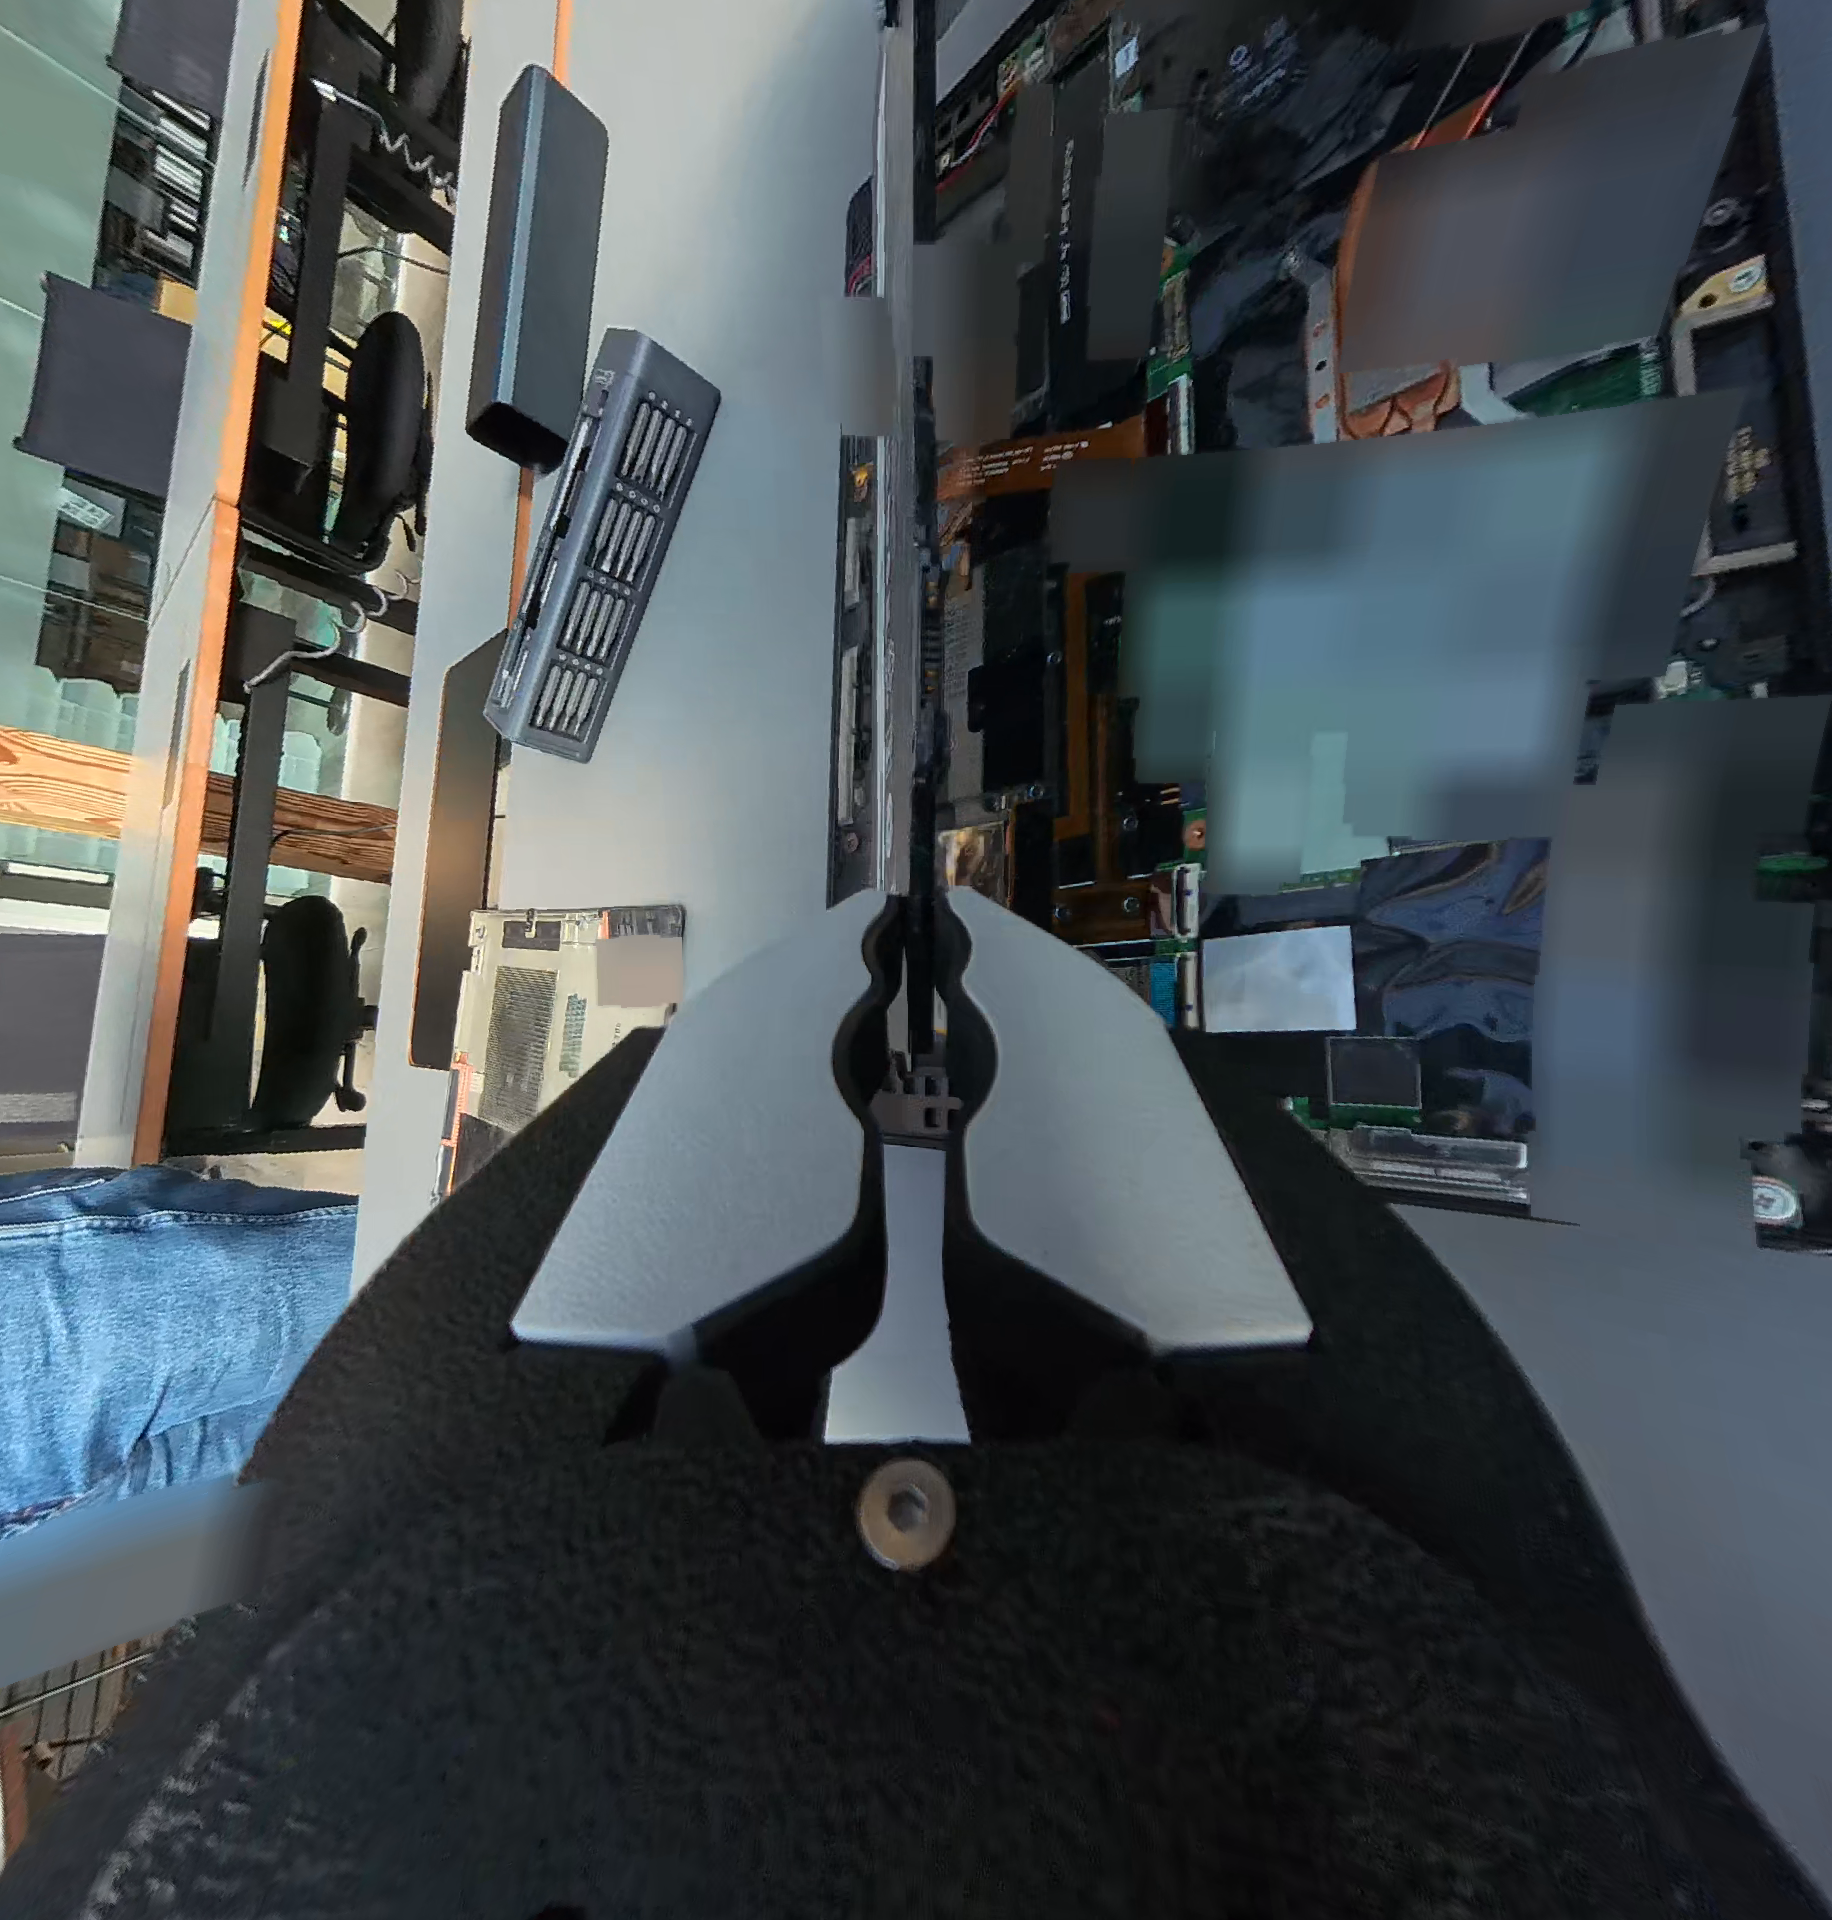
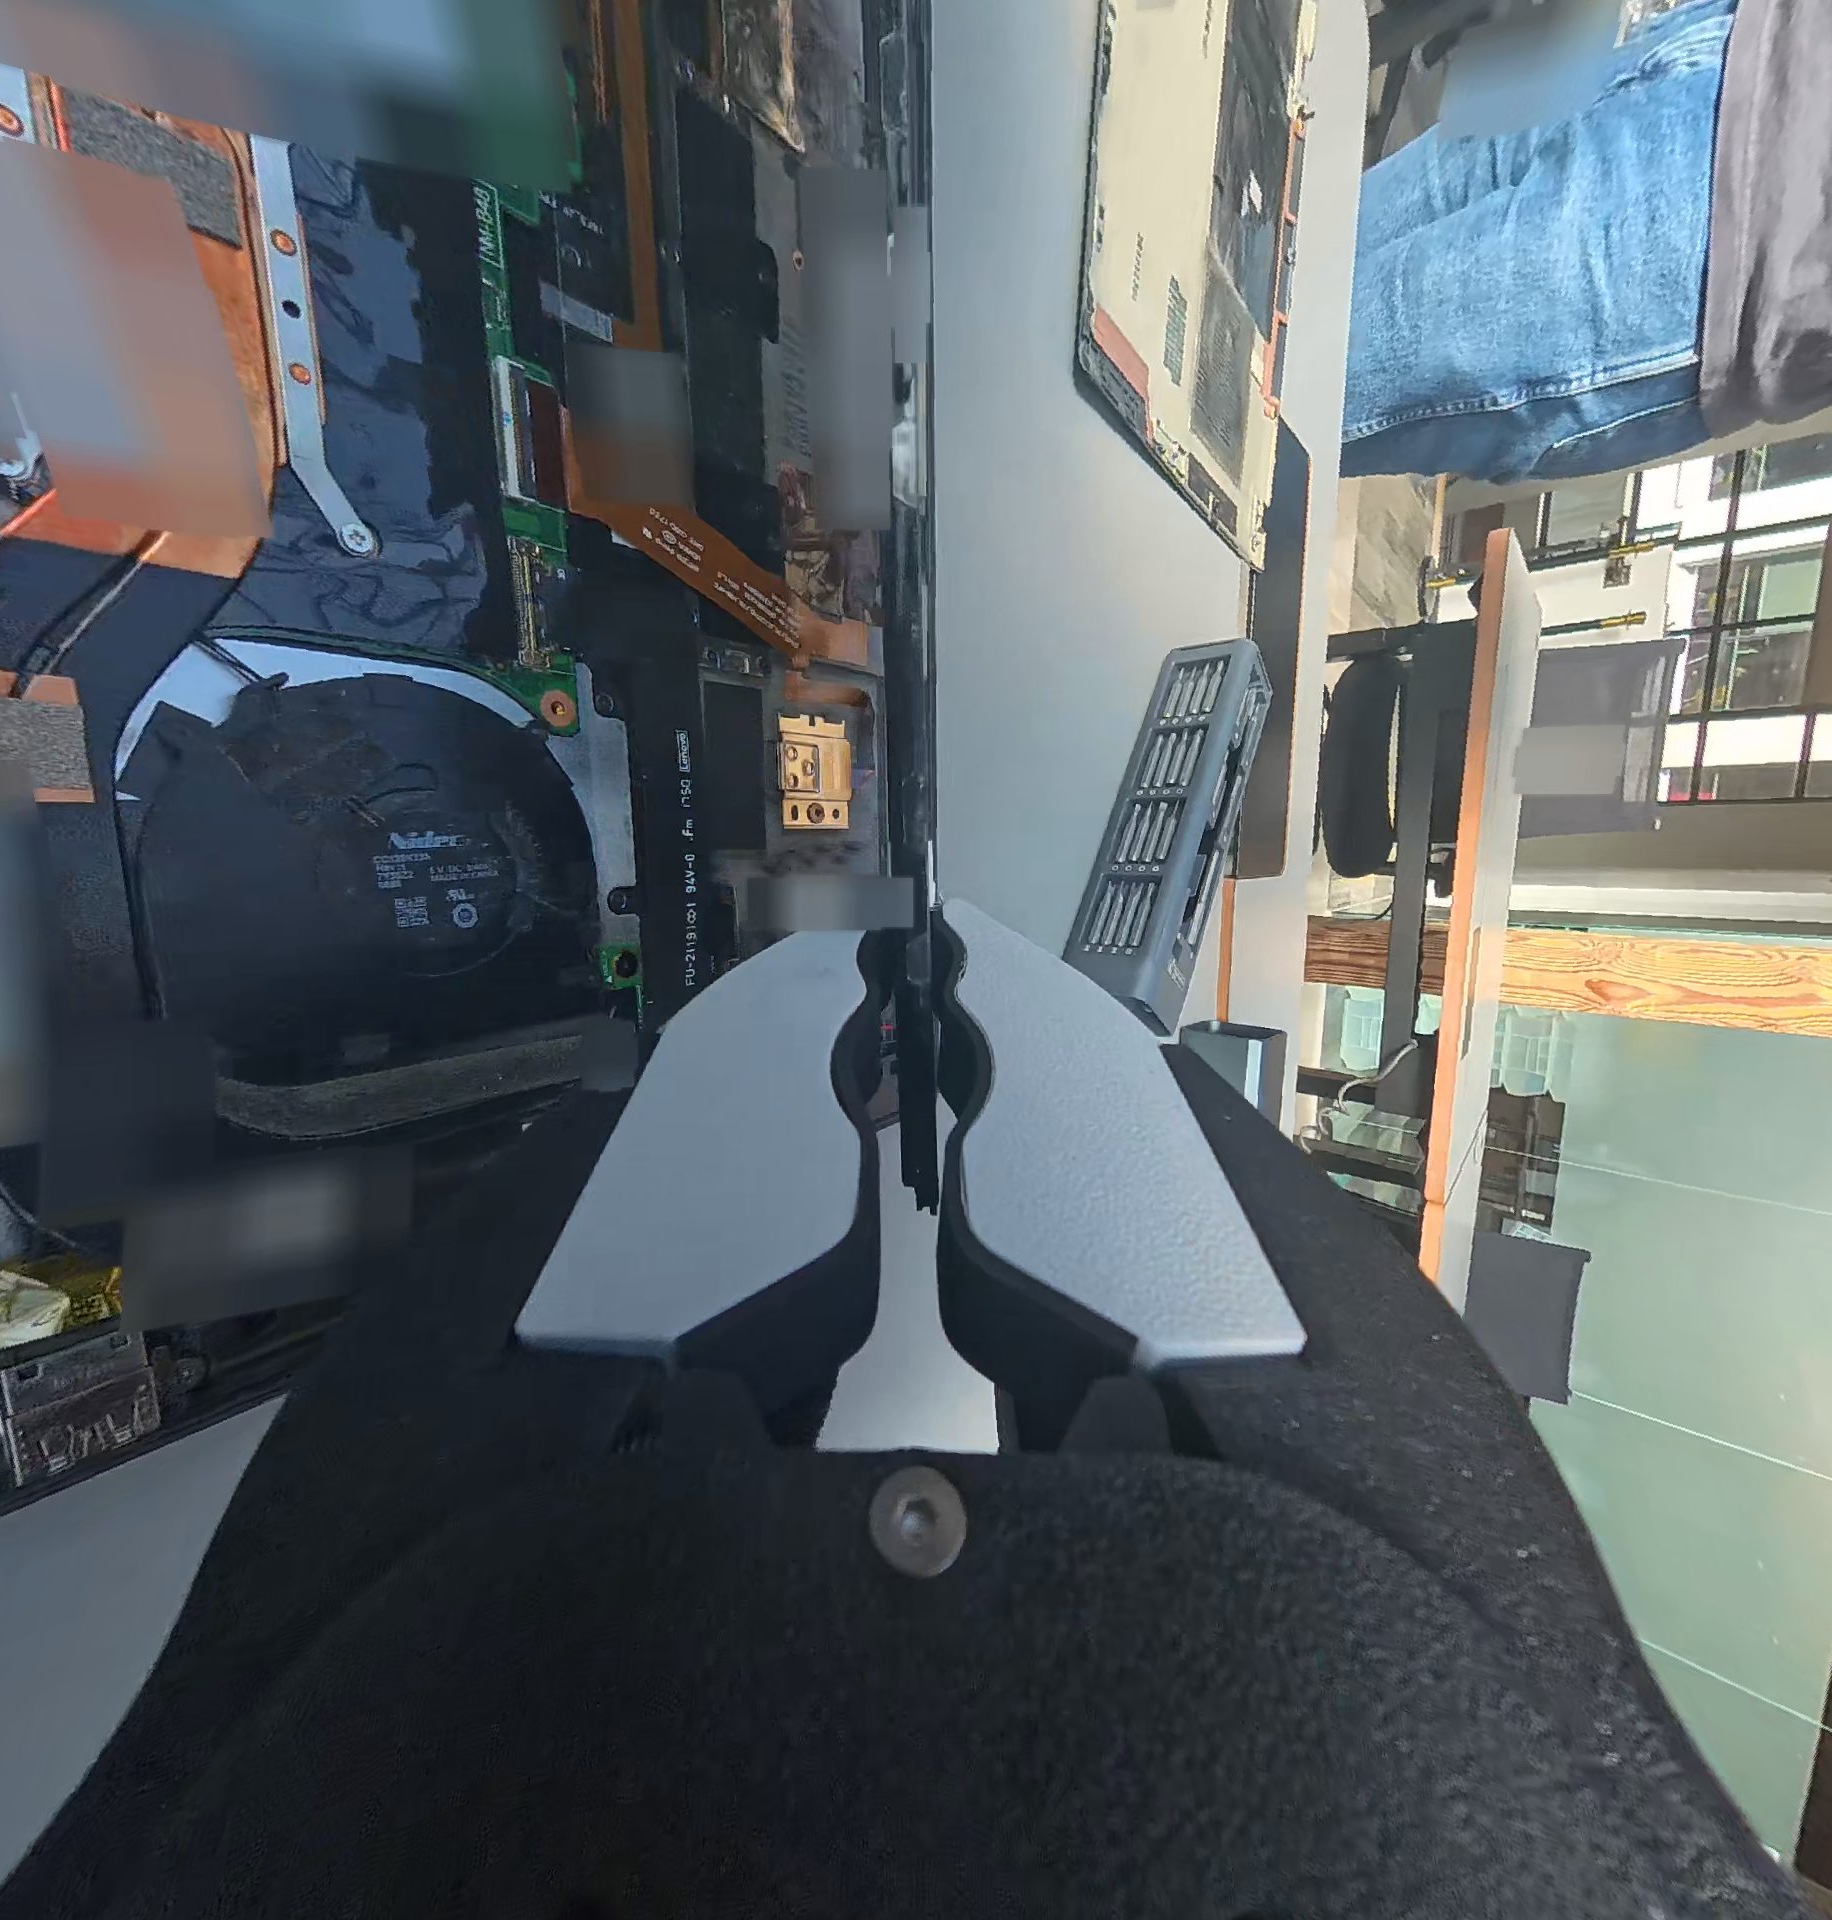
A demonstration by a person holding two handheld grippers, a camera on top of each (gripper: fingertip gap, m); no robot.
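An opened laptop base (image 1: 1026, 727) with its circuit board, copper heat pipes and round black fan (image 2: 372, 852) exposed fills one side of both views. My left gripper (image 1: 917, 914) is shut on the thin edge of this base. My right gripper (image 2: 922, 935) is shut on the thin edge (image 2: 917, 1091) of the same base (image 2: 704, 343), near the fan. In both views the white tabletop (image 1: 766, 520) lies on the other side of the gripped edge.
A grey screwdriver bit case (image 1: 605, 561) lies open on the white table (image 2: 1047, 623), next to its dark sleeve (image 1: 538, 260). The removed laptop bottom cover (image 2: 1192, 281) lies near a person's jeans (image 2: 1514, 260). Shelving and office chairs (image 1: 382, 436) stand beyond. The left gripper's tips are roughly 20 cm from the right gripper's. The grey screwdriver bit case (image 1: 605, 561) is about 20 cm from my right fingertips. Look for it in the right wrist view (image 2: 1166, 826) too.
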